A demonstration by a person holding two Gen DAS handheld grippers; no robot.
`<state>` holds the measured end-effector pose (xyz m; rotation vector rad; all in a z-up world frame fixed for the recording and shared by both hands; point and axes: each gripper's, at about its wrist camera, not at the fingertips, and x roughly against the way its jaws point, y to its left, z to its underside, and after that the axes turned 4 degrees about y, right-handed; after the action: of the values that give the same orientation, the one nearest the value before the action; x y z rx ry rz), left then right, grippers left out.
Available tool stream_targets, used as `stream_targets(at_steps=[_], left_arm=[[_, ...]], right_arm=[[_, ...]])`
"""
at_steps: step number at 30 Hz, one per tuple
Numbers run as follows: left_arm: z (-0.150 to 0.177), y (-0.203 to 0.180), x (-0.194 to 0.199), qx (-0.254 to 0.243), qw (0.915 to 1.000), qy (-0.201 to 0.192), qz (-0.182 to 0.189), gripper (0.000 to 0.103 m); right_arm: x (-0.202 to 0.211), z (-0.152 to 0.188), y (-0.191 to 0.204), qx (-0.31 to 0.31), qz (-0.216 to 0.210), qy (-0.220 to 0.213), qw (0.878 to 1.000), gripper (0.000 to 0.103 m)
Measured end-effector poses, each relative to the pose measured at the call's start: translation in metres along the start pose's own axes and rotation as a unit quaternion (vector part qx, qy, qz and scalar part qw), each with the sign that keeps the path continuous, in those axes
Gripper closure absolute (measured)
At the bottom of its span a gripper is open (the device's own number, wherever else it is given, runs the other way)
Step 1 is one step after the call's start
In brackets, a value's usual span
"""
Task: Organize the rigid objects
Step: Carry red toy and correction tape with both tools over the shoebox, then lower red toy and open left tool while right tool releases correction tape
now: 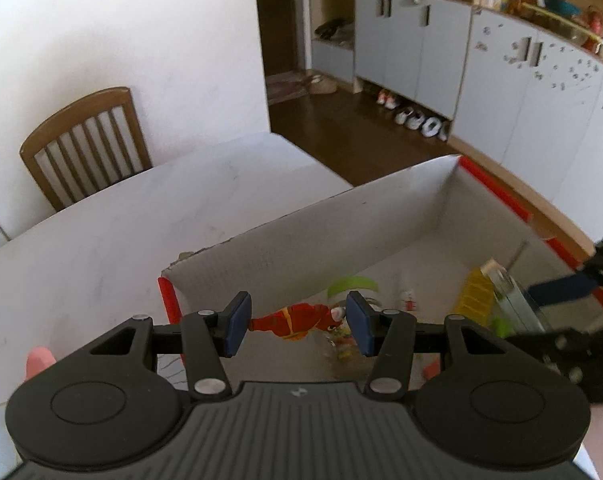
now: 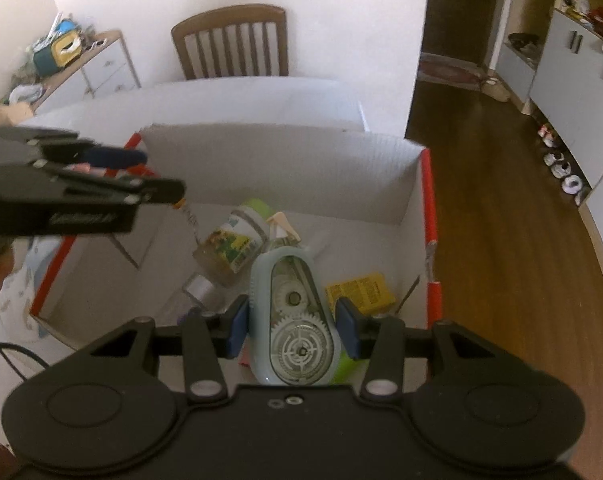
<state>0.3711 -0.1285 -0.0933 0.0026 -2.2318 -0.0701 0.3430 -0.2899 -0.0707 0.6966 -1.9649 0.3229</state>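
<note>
Left wrist view: the left gripper [image 1: 297, 326] hangs over the near-left corner of the white cardboard box with red edges [image 1: 301, 240], its blue pads spread wide with nothing between them. Past the pads, down on the box floor, lies a red and yellow toy figure [image 1: 297, 320], long axis running left to right across the gap. The right gripper [image 1: 557, 304] shows at the right edge with a clear, pale-blue tape dispenser [image 1: 509, 300] beside it. Bare white tabletop [image 1: 121, 220] lies left of the box.

Right wrist view: the right gripper [image 2: 291, 330] hovers above the middle of the box [image 2: 285, 152], pads flanking the dispenser [image 2: 293, 320] but seemingly not pressing it; whether they touch is unclear. Its long axis points straight ahead. Below are a clear labelled jar [image 2: 229, 248] and a yellow packet [image 2: 359, 294]. Open floor lies towards the near-left wall, so release there looks safest.
</note>
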Motion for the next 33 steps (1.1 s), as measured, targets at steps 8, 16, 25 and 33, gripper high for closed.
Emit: stream_targets(at_steps=[8, 16, 25, 33], left_arm=[[-0.004, -0.005, -0.027, -0.013, 0.9991, 0.029, -0.026, 0.052], [-0.005, -0.007, -0.044, -0.014, 0.9973, 0.062, -0.036, 0.051], [-0.005, -0.008, -0.052, -0.015, 0.9942, 0.101, -0.033, 0.051], [0.000, -0.007, -0.056, -0.008, 0.9913, 0.128, -0.028, 0.051]], right_arm=[[-0.021, 0.000, 0.004, 0.033, -0.005, 0.032, 0.999, 0.058], [-0.038, -0.001, 0.002, 0.042, -0.004, 0.056, 0.998, 0.058], [-0.050, 0.003, 0.003, 0.046, -0.003, 0.075, 0.996, 0.057], [-0.052, 0.003, -0.001, 0.032, -0.008, 0.081, 0.996, 0.056]])
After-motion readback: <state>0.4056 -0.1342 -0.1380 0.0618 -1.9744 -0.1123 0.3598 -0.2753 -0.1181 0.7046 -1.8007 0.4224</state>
